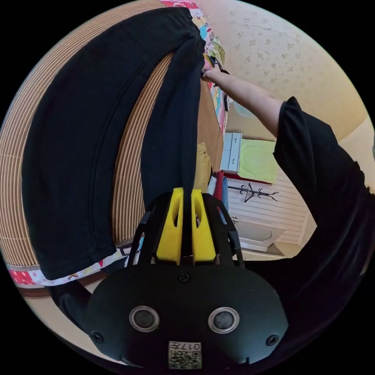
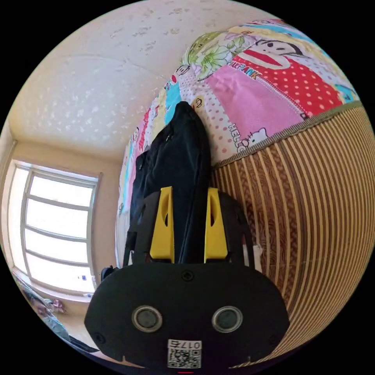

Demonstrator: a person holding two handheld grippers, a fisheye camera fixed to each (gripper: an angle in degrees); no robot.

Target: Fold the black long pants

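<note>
**Both grippers clamped on the black pants**

Left gripper: yellow jaws nearly together w/ a thin fold of the black long pants pinched between them, at the end of one leg. That leg runs taut from the jaws up toward the far end of the garment. Other leg lies flat on the striped bamboo mat, curving away to one side, its hem reaching the mat's edge over a strip of patterned sheet.

Right gripper: jaws set wider but pressing on a thick bunch of the pants (looks like the waist end, zips visible on the cloth). Bunch sits where mat meets the cartoon-print sheet.

Left gripper view also has the person's bare forearm stretched to the far end of the pants, hand there on a dark device; black sleeve nearer the camera. Beyond the bed: white drawer unit, yellow-green panel, coat stand.

Right gripper view: pale patterned wall and a bright window off to the side.
</note>
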